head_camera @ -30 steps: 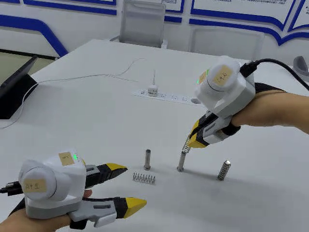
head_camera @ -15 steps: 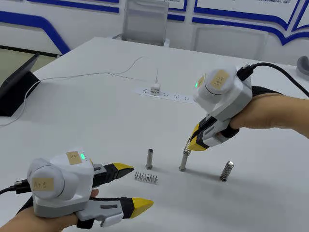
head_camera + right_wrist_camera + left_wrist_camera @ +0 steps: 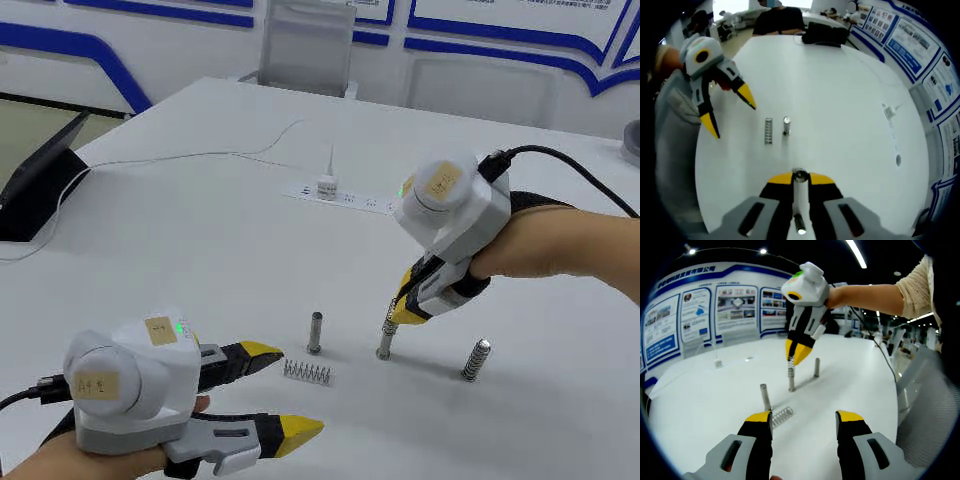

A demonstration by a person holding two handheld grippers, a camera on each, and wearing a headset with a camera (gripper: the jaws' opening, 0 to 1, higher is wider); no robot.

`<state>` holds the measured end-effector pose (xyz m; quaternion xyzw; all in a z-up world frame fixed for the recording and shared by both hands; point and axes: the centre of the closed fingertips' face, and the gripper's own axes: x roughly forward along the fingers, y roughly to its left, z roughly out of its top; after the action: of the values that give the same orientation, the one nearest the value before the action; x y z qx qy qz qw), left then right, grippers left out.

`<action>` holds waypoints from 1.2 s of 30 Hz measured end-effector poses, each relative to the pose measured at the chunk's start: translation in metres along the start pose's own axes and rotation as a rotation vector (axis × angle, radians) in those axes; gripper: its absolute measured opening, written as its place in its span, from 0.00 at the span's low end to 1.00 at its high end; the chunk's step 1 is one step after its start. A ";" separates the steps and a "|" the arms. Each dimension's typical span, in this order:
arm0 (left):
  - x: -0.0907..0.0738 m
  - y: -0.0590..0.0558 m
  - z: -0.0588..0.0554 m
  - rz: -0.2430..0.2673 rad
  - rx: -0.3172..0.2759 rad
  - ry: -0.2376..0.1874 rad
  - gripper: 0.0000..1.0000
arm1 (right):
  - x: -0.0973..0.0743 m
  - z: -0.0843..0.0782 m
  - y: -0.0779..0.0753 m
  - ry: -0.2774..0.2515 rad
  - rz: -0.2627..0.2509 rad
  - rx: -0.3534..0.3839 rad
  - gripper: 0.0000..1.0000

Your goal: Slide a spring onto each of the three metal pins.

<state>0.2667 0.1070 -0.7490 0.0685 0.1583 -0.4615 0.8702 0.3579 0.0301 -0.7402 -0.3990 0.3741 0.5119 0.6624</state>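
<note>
Three metal pins stand upright on the white table (image 3: 200, 260). The left pin (image 3: 316, 332) is bare. The right pin (image 3: 476, 360) wears a spring. My right gripper (image 3: 405, 310) is shut on a spring (image 3: 390, 320) and holds it upright, its lower end over the top of the middle pin (image 3: 385, 346). In the left gripper view that spring (image 3: 791, 365) sits at the pin's top under the right gripper (image 3: 799, 352). A loose spring (image 3: 306, 373) lies flat by the bare pin. My left gripper (image 3: 285, 392) hovers open just short of it, nothing between its jaws.
A white power strip (image 3: 345, 198) with a plugged charger (image 3: 327, 185) and a thin cable lies farther back. A dark screen (image 3: 35, 180) leans at the left edge. A grey chair (image 3: 310, 45) stands behind the table. A person (image 3: 780, 20) sits across.
My right gripper has come down with its spring onto the middle pin's top. The left gripper has edged a little toward the loose spring. The head camera has shifted too.
</note>
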 end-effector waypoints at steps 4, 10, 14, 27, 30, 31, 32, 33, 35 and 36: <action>0.000 0.001 0.000 0.002 -0.001 0.002 0.51 | 0.005 -0.002 0.000 0.011 0.002 0.002 0.12; 0.000 0.001 -0.001 0.005 -0.002 0.003 0.51 | 0.013 -0.007 0.002 0.025 0.010 0.006 0.12; 0.000 0.001 -0.001 0.005 -0.003 0.004 0.51 | 0.017 -0.010 0.002 0.030 0.013 0.016 0.12; 0.001 0.001 -0.002 0.005 -0.006 0.004 0.51 | 0.030 -0.017 0.004 0.051 0.025 0.030 0.12; 0.001 0.002 -0.002 0.006 -0.007 0.003 0.51 | 0.029 -0.015 0.003 0.042 0.024 0.037 0.12; 0.001 0.002 -0.002 0.006 -0.007 0.004 0.51 | 0.029 -0.015 0.003 0.040 0.024 0.037 0.12; 0.001 0.002 -0.002 0.006 -0.007 0.005 0.51 | 0.030 -0.015 0.003 0.039 0.024 0.036 0.12; 0.001 0.002 -0.002 0.005 -0.007 0.006 0.51 | 0.030 -0.015 0.003 0.038 0.022 0.033 0.13; 0.002 0.002 -0.002 0.005 -0.005 0.006 0.51 | 0.030 -0.016 0.004 0.039 0.023 0.030 0.14; 0.002 0.002 -0.002 0.005 -0.005 0.006 0.51 | 0.030 -0.017 0.005 0.038 0.024 0.029 0.15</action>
<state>0.2684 0.1071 -0.7517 0.0682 0.1620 -0.4589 0.8709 0.3579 0.0271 -0.7746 -0.3944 0.3987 0.5066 0.6549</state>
